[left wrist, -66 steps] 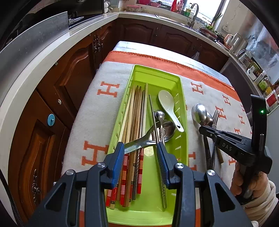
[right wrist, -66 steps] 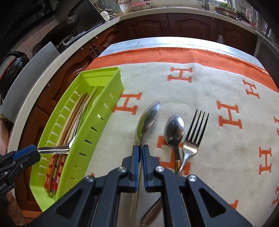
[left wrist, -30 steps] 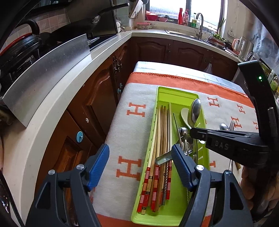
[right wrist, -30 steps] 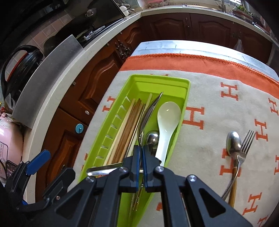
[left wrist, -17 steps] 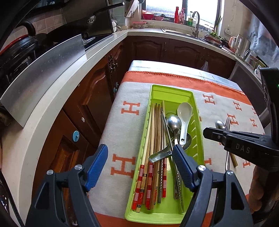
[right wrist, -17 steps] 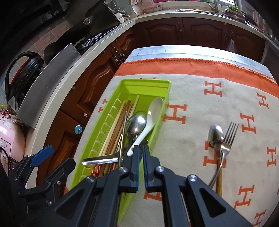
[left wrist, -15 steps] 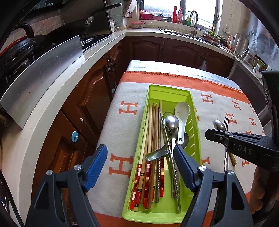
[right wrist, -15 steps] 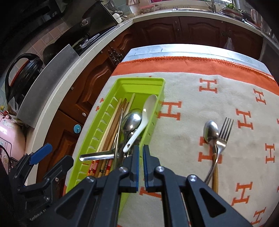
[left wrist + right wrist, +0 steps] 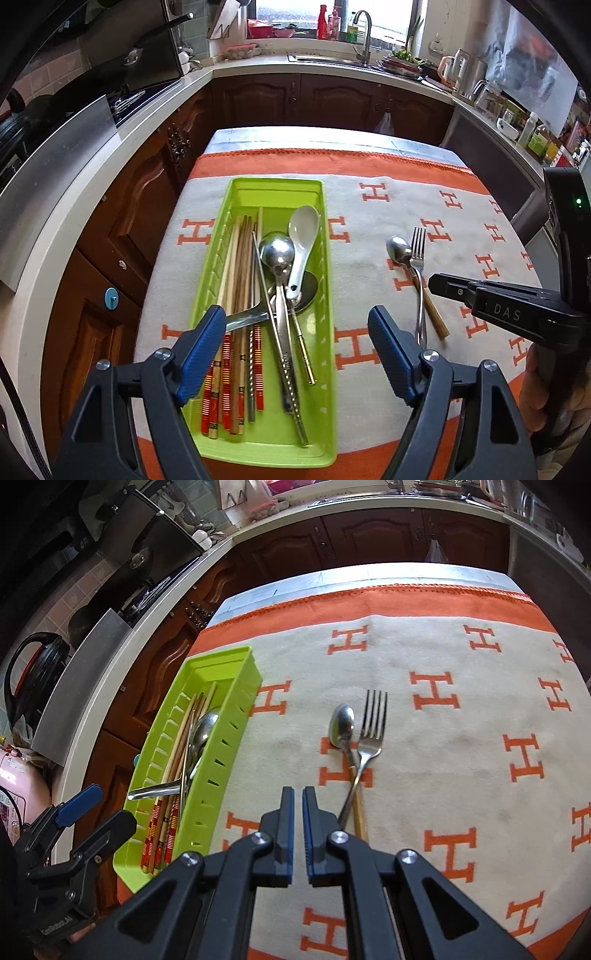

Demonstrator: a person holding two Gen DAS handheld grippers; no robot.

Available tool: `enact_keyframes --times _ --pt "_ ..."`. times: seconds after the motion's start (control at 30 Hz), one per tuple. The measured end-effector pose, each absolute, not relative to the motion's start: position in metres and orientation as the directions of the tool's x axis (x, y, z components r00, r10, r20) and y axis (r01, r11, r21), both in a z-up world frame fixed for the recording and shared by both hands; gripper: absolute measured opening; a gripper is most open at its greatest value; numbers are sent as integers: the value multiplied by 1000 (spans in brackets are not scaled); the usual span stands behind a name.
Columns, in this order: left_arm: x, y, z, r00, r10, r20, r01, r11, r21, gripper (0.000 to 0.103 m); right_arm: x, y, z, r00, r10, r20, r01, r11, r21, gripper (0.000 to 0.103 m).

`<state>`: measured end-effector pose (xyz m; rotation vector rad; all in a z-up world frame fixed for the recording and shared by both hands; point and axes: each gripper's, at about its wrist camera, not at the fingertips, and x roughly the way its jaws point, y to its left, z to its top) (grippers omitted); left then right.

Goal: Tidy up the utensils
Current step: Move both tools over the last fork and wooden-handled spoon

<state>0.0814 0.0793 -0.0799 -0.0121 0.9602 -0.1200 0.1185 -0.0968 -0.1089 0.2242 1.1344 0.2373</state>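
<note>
Reading "DAS" on the right claw (image 9: 437, 283) — blanket (image 9: 369, 229) patterned with "H".

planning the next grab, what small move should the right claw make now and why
Probably ease the right claw forward and a little right toward the fork and small spoon. Those two lie crossed on the blanket, outside the green tray. The claw is nearly shut with nothing in it, so it must open first.
</note>
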Motion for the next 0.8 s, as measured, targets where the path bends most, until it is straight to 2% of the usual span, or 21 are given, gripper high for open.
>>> enact_keyframes --times 0.23,0.63,0.67,0.8 --pt "94 45 -83 553 -108 -826 152 988 -27 78 116 -130 -115 415 271 -869 -36 959 281 5" --pt "135 -5 -111 460 -228 -858 203 968 -148 77 134 -165 -137 394 324 -860 1 936 353 5" --pt "140 -8 -114 452 -237 -860 200 966 -162 76 135 -167 -138 395 329 -858 1 933 359 5" --pt "157 -23 -131 394 -256 -883 202 961 -189 59 139 -173 -142 394 344 -852 10 926 378 5"
